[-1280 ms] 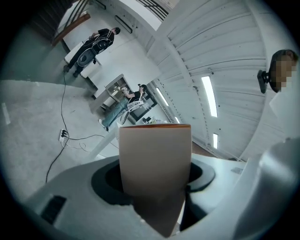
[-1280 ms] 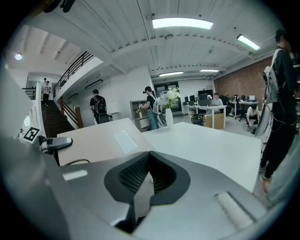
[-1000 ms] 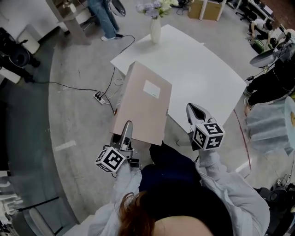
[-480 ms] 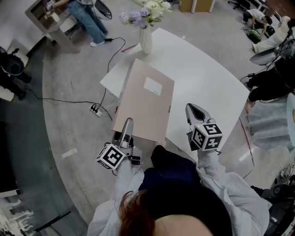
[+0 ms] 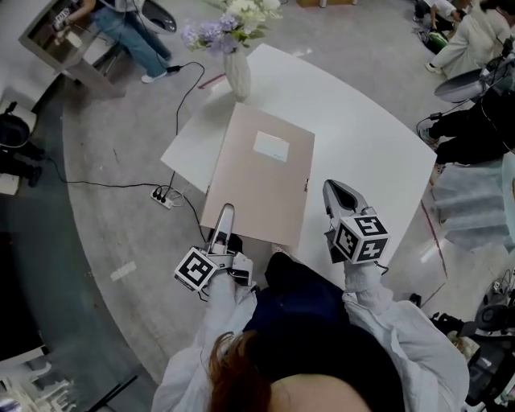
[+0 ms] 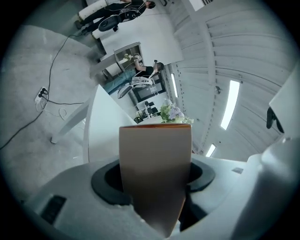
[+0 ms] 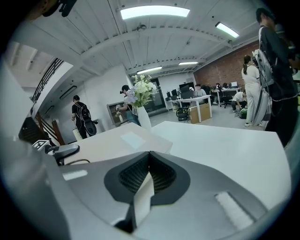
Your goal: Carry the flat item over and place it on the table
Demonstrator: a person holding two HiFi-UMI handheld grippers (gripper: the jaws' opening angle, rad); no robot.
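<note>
Folder: a flat, pale pinkish-tan folder point(image 5: 261, 181) is being held at the near rim of the white surface point(image 5: 362, 137). Its far half is reaching over the top and its near edge is sticking out past the rim. I cannot tell whether it is touching the top.
Label: a white rectangular sticker point(image 5: 271, 146) is sitting at the folder's 12 o'clock end. Any print on it is too small to read.
Left tongs: the left tongs point(image 5: 226, 216) are clamping the folder's near edge at about 7 o'clock. The left gripper view is showing a pad pressing on each face of the sheet, with the jaws standing partly apart around it.
Right tongs: the right tongs point(image 5: 331, 190) are hovering at the folder's 3 o'clock, near its edge but not touching it. Their jaws are lying together with nothing between them, pointing out over the surface.
Marker cubes: a cube point(image 5: 195, 272) printed with black-and-white square patterns is riding on the left tongs, and its twin is riding on the right.
Vase: a white vase point(image 5: 236, 72) holding pale flowers point(image 5: 221, 24) is standing on the surface at the folder's 12 o'clock.
Floor: a power strip point(image 5: 161, 195) is lying on the grey floor at the folder's 9 o'clock.
</note>
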